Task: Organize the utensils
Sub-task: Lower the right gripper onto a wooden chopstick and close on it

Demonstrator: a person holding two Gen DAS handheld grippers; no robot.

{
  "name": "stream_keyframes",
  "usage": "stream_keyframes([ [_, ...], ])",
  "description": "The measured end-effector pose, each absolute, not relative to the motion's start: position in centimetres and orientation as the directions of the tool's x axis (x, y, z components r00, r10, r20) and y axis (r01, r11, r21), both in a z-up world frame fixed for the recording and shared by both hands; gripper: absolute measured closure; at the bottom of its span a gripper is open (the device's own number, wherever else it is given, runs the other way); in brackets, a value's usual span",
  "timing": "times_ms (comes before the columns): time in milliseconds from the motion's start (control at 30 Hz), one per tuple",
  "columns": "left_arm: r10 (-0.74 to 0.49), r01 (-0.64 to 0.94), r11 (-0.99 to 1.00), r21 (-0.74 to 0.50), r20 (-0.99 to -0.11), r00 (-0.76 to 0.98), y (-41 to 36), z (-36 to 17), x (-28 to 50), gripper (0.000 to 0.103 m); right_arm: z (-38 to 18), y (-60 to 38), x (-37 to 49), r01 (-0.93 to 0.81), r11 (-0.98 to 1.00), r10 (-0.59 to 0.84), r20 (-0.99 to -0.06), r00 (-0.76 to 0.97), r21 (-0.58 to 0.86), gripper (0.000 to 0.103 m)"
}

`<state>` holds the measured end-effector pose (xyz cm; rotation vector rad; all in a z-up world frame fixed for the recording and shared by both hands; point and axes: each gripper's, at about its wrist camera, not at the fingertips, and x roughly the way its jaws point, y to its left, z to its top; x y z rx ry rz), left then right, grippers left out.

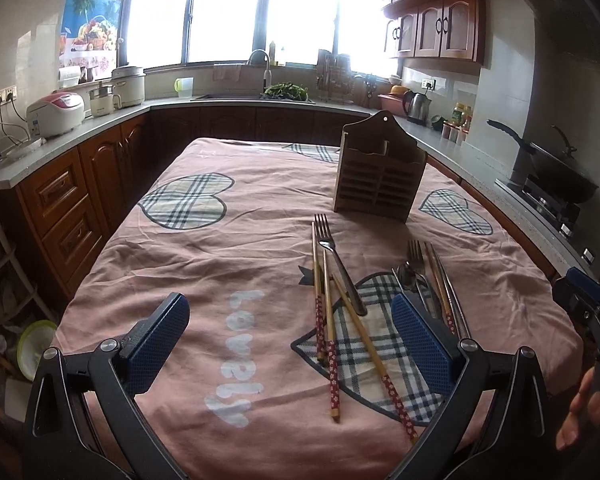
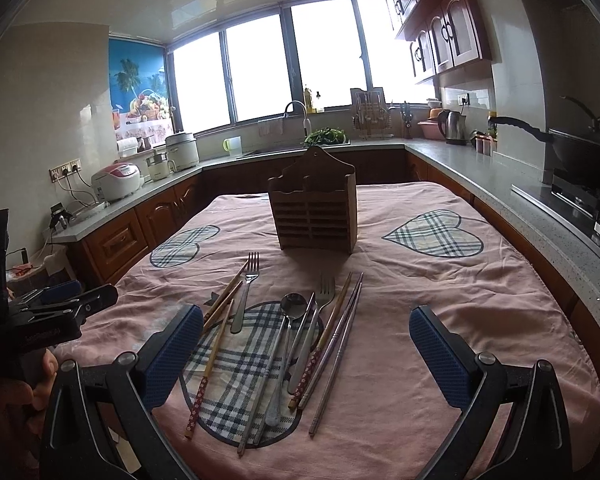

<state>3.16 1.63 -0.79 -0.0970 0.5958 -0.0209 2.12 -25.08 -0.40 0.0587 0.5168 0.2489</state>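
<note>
A wooden utensil holder (image 1: 380, 176) (image 2: 314, 208) stands upright toward the far side of the table. In front of it lie loose utensils: a fork (image 1: 340, 264) (image 2: 246, 292), wooden chopsticks with red patterned ends (image 1: 330, 344) (image 2: 206, 372), a spoon (image 2: 286, 344), a second fork (image 2: 320, 312) and metal chopsticks (image 2: 340, 344). My left gripper (image 1: 290, 340) is open and empty above the near table edge, over the wooden chopsticks. My right gripper (image 2: 306, 356) is open and empty over the spoon group.
The table wears a pink cloth (image 1: 220, 264) with plaid hearts. Kitchen counters run around three sides, with rice cookers (image 1: 56, 114) at left, a sink (image 1: 256, 96) at the back and a stove with a wok (image 1: 560, 176) at right.
</note>
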Motion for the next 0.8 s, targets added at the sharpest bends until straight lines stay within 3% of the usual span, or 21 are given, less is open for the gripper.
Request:
stream_keyframes([
  [233, -0.106, 0.021, 0.990, -0.143, -0.622, 0.776, 2.2, -2.1, 8.6, 0.000, -1.9, -26.0, 6.5, -0.193, 0.970, 0.242, -0.554, 0.797, 0.147, 0.002],
  [400, -0.120, 0.037, 0.990, -0.138, -0.665, 0.738, 2.1, -3.0, 12.8, 0.005, -3.6, -26.8, 10.8, -0.161, 0.969, 0.244, -0.616, 0.749, 0.188, 0.029],
  [467, -0.114, 0.047, 0.992, -0.116, -0.683, 0.721, 1.8, -3.5, 14.4, 0.008, -4.6, -27.2, 12.7, -0.136, 0.970, 0.235, -0.651, 0.722, 0.201, 0.047],
  [567, -0.121, 0.065, 0.992, -0.106, -0.712, 0.692, 1.5, -4.3, 16.7, 0.013, -6.4, -27.6, 15.1, -0.099, 0.973, 0.220, -0.707, 0.672, 0.209, 0.066],
  [800, -0.132, 0.072, 0.991, -0.111, -0.785, 0.605, 1.1, -6.9, 21.8, 0.028, -9.3, -27.2, 18.4, -0.086, 0.973, 0.225, -0.783, 0.580, 0.216, 0.078],
])
